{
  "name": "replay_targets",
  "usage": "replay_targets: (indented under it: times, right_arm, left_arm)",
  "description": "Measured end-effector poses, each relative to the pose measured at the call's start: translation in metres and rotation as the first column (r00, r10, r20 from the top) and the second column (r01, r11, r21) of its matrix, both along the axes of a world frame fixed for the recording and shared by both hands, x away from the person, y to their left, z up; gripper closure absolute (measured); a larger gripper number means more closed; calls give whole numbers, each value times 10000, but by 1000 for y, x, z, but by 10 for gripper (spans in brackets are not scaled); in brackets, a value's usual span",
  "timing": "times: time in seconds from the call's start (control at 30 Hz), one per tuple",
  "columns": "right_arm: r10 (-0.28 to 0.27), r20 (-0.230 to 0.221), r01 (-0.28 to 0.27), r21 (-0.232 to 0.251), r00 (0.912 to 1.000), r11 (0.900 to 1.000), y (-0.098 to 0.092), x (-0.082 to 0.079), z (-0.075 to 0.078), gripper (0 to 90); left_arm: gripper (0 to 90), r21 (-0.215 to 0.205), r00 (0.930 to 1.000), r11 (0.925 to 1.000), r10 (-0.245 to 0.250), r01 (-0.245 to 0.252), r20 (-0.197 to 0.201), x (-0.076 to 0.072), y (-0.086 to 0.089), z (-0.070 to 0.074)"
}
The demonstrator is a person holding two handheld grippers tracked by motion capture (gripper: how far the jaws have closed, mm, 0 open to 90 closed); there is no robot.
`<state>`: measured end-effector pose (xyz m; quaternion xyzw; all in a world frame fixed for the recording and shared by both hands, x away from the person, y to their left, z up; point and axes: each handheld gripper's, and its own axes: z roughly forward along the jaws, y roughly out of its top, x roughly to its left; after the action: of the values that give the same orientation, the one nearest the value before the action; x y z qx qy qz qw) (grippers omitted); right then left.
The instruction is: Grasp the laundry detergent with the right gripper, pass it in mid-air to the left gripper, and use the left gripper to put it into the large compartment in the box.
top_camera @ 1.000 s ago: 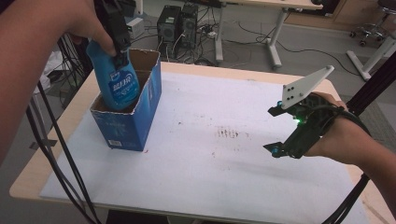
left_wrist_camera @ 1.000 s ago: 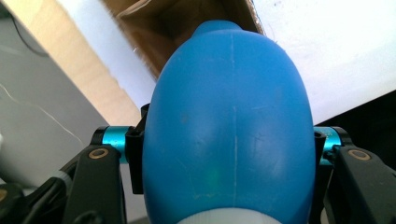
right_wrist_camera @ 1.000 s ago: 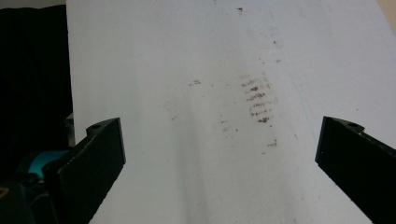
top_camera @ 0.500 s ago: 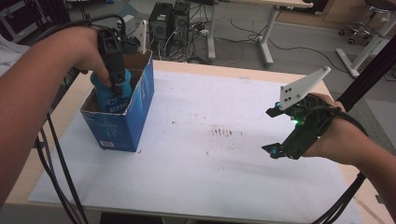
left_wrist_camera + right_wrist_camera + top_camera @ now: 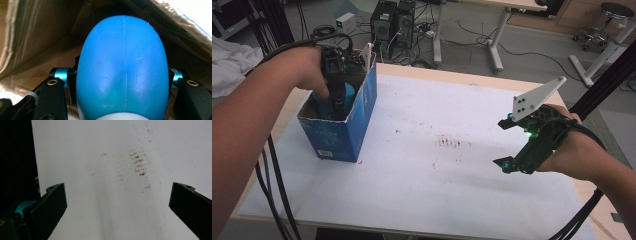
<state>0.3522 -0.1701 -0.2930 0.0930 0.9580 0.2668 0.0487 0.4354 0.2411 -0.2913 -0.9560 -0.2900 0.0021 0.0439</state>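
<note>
Bottle (image 5: 122,65) inside blue box (image 5: 362,117)

bottle (image 5: 122,67): smooth glossy plastic | box (image 5: 362,120): matt cardboard

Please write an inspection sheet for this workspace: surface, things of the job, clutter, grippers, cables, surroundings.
Surface: white sheet on a wooden table, with brown marks near the middle.
Job's things: blue bottle inside the open blue carton at the table's left.
Clutter: nothing seen.
Grippers: left gripper reaches into the carton, fingers shut on the bottle; right gripper is open above the sheet, holding nothing.
Cables: black cables hang at the table's left edge.
Surroundings: computer towers, desk legs, stool.
</note>
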Motion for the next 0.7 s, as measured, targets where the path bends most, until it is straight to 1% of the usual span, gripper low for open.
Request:
replay_targets:
  times: [0.1, 0.13, 0.17, 0.2, 0.3, 0.5, 0.57, 0.6, 0.63, 0.7]
  right_arm:
    - [24, -10, -24, -35, 10000, 10000, 1, 0, -1, 8]
    - [33, -14, -33, -23, 10000, 10000, 2, 1, -1, 9]
    - [47, -29, -47, -54, 10000, 10000, 2, 1, -2, 8]
    - [47, -29, -47, -54, 10000, 10000, 2, 1, -2, 8]
    - [53, -48, -53, -71, 10000, 10000, 3, 2, -2, 8]
    - [-14, -103, 13, -85, 9999, 10000, 3, 1, -3, 9]
    - [57, -89, -57, -19, 9999, 10000, 3, 2, -4, 9]
    - [53, -93, -53, -53, 9999, 10000, 3, 1, -4, 8]
    - [53, -93, -53, -53, 9999, 10000, 3, 1, -4, 8]
    - [44, -113, -45, -54, 9999, 10000, 3, 1, -4, 9]
  left_arm:
    - [395, -44, 9999, 9999, -155, 155, -74, 0, 0, -6]
    - [395, -185, 9999, 9997, -145, 144, -32, 0, 1, -8]
    - [395, -185, 9999, 9997, -145, 144, -32, 0, 1, -8]
    - [395, -287, 9999, 9995, -106, 106, -1, 1, 2, -8]
    - [394, -299, 9999, 9995, -94, 92, -63, 1, 4, -8]
    - [388, -486, 9998, 9987, -168, 164, -81, 4, 5, -9]
    - [377, -567, 9998, 9982, -187, 183, -72, 4, 4, -7]
    - [352, -567, 9998, 9982, -187, 183, -74, 4, 4, -7]
    - [352, -533, 9998, 9984, -192, 187, -88, 4, 4, -7]
    - [312, -410, 9999, 9991, -88, 83, -120, 4, 5, -7]
